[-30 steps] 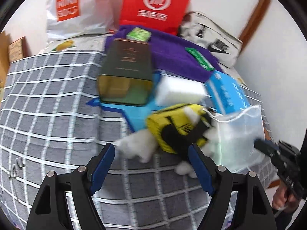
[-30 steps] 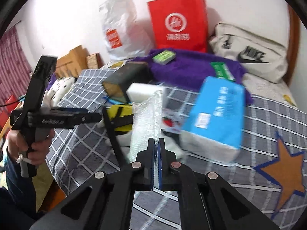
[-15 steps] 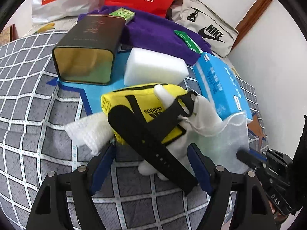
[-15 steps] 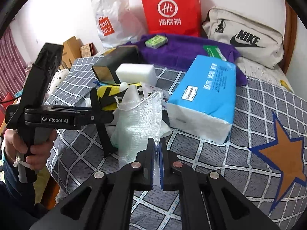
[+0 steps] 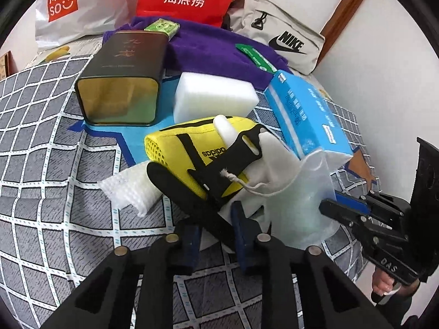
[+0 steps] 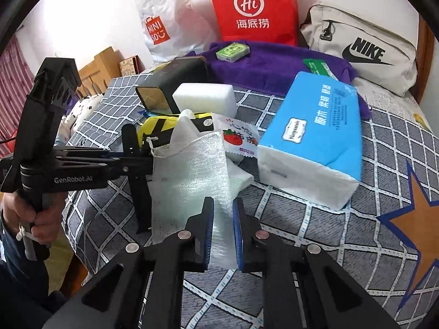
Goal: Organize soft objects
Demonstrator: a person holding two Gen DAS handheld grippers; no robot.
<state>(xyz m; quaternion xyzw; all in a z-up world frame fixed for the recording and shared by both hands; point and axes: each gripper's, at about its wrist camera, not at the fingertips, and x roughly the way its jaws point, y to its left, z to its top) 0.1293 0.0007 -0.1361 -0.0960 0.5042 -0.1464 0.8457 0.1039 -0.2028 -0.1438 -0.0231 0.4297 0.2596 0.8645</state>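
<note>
A yellow Adidas pouch (image 5: pixel 175 142) lies on the checked bedspread (image 5: pixel 41 142), with a long black strap (image 5: pixel 170 181) running over it. My left gripper (image 5: pixel 214 219) is closing, and its blue pads press on the strap's near end. A white mesh drawstring bag (image 6: pixel 189 170) stands to the right of the pouch. My right gripper (image 6: pixel 222 211) is shut on that bag's near edge, with mesh bunched between its pads. In the left wrist view the same bag (image 5: pixel 307 192) shows with the right gripper (image 5: pixel 343 208) at its side. A white foam net (image 5: pixel 129 189) sticks out left of the pouch.
Behind the pouch lie a white sponge block (image 5: pixel 214 98), a dark tin box (image 5: pixel 120 82) and a blue tissue pack (image 6: pixel 312 137). A tomato snack packet (image 6: pixel 238 137) lies by the bag. A purple towel (image 5: pixel 208 49), shopping bags and a Nike bag (image 6: pixel 362 49) line the wall.
My left gripper came closer to the pile, and its wide-open jaws closed on the black strap. The right gripper sank with the mesh bag, and its pads now stand slightly apart on the mesh.
</note>
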